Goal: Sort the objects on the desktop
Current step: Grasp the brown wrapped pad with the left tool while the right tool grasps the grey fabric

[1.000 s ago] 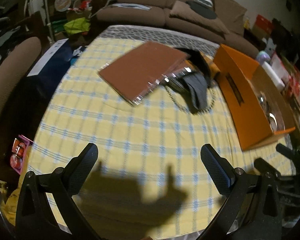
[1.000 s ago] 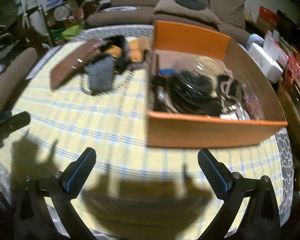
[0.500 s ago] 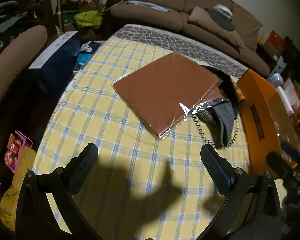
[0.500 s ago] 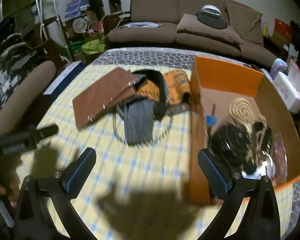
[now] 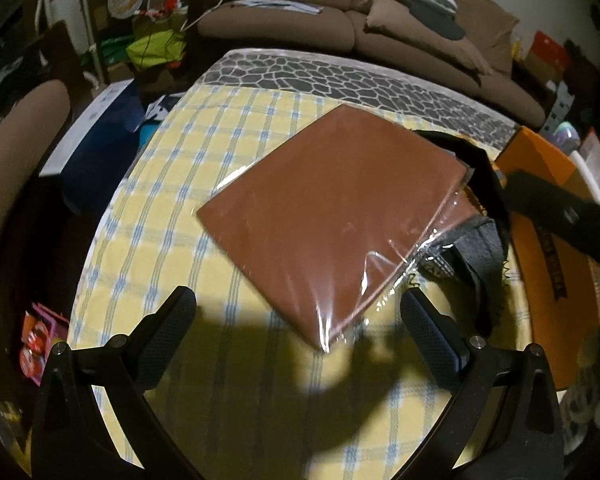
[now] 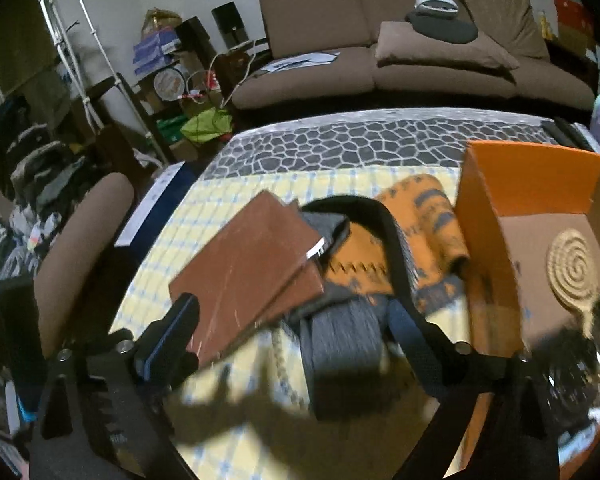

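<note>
A flat brown packet [image 5: 332, 216] in clear wrap lies on the yellow checked tablecloth [image 5: 228, 152], its near corner between the fingers of my open left gripper [image 5: 298, 312], untouched. It leans on a grey pouch [image 5: 480, 248] with a chain. In the right wrist view my right gripper [image 6: 290, 320] hangs over the brown packet [image 6: 248, 272] and the grey pouch [image 6: 340, 344]. Its jaws are closing with both things between them, and the pads press on neither. A black strap [image 6: 384, 236] and an orange patterned cloth [image 6: 424, 232] lie behind. A black finger [image 5: 560, 210] of the right gripper crosses the left view.
An open orange box [image 6: 520, 184] stands to the right and holds a woven coaster [image 6: 572, 264] and dark items. A brown chair [image 6: 84, 240] and a blue box [image 5: 96, 152] stand left of the table. A brown sofa [image 6: 400, 60] runs along the back.
The left gripper has come closer to the brown packet, whose corner now lies between its fingers. The right gripper swung left from the orange box to the pile, and its fingers stand slightly narrower.
</note>
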Demonstrator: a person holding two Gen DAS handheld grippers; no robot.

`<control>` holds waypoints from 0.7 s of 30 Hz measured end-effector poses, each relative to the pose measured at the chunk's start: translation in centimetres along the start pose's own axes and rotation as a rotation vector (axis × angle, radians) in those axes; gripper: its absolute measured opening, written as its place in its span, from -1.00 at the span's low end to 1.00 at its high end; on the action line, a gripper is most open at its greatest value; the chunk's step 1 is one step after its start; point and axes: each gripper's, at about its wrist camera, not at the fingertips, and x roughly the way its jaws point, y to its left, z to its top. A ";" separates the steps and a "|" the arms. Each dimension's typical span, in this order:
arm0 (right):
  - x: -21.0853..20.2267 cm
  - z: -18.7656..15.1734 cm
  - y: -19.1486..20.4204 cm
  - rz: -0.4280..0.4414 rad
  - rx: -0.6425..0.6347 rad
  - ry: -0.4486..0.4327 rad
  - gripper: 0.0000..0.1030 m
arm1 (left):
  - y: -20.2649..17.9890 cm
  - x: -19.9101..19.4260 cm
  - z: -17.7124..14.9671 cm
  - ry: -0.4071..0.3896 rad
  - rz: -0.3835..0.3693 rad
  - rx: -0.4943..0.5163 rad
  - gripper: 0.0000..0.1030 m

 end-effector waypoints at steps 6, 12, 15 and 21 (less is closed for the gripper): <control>3.4 1.0 -1.7 0.042 0.085 0.022 0.61 | -0.7 1.3 0.2 0.011 -0.010 0.060 0.97; 5.9 0.9 -2.8 0.115 0.180 0.081 0.30 | -1.1 1.8 0.0 0.019 -0.024 0.104 0.97; 5.9 0.8 -2.5 0.160 0.190 0.091 0.07 | -1.3 2.2 -0.1 0.029 -0.024 0.125 0.96; 3.7 1.3 -1.1 0.341 0.176 0.094 0.01 | -1.0 2.5 -0.1 0.057 -0.094 0.094 0.72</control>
